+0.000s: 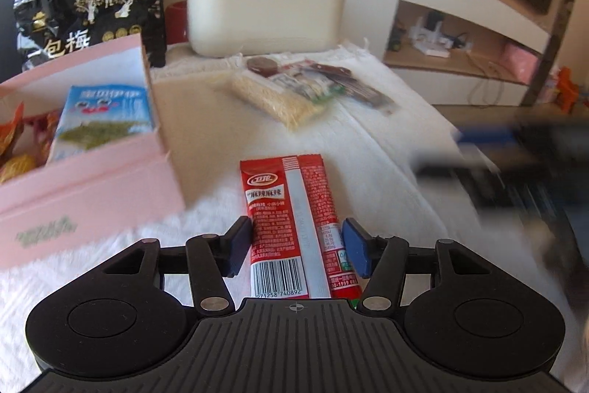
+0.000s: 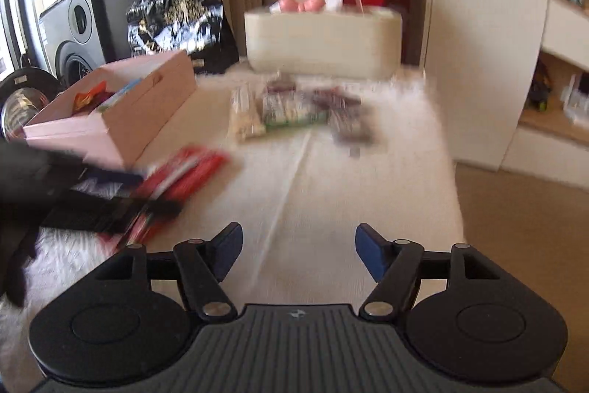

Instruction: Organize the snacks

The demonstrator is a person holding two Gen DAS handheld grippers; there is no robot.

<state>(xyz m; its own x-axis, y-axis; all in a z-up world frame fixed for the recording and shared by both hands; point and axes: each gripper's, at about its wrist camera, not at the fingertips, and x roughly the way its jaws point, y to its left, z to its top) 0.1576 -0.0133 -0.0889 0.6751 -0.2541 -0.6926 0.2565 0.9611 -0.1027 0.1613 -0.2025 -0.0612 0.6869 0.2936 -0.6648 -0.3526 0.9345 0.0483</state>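
Observation:
A red snack packet with a barcode lies between the fingers of my left gripper, whose blue pads touch both its sides. It shows blurred in the right wrist view beside the left gripper. A pink box at the left holds a blue packet and orange snacks. A clear noodle snack pack and a dark stick pack lie farther back. My right gripper is open and empty above the white cloth.
A cream tissue box and a black snack bag stand at the back of the table. The pink box is at the left in the right wrist view. The table's right edge drops to the floor. Shelves stand at the right.

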